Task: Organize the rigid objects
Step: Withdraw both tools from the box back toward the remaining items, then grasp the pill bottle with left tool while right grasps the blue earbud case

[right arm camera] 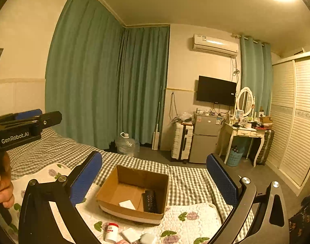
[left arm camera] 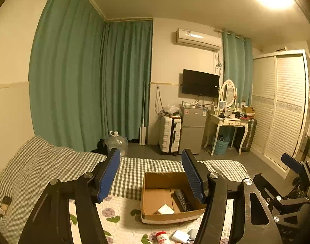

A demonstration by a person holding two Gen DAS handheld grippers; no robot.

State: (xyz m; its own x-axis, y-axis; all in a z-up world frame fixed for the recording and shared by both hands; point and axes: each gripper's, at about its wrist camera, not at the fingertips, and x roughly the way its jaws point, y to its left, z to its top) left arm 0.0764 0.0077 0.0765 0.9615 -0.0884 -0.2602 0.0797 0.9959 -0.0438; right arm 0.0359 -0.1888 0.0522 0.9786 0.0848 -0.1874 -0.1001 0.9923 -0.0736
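Observation:
An open cardboard box (left arm camera: 148,185) (right arm camera: 111,185) stands on the bed. Inside lie a black remote control (left arm camera: 182,200) (right arm camera: 150,201) and a small white block (left arm camera: 165,209) (right arm camera: 127,204). In front of the box on the quilt lie a white bottle with a red cap (left arm camera: 162,237) (right arm camera: 111,231), a white charger (left arm camera: 180,236) and other small white items (right arm camera: 131,234). My left gripper (left arm camera: 150,174) is open and empty, held above the box. My right gripper (right arm camera: 155,180) is open and empty, also above the box. Each gripper shows at the edge of the other's view.
The bed has a green checked sheet (left arm camera: 53,162) and a floral quilt (right arm camera: 195,215). A small dark item (left arm camera: 4,205) lies at the bed's left. Beyond stand a water jug (left arm camera: 116,142), a white suitcase (left arm camera: 170,136), a small fridge (left arm camera: 192,130), a dressing table (left arm camera: 228,122) and a wardrobe (left arm camera: 281,105).

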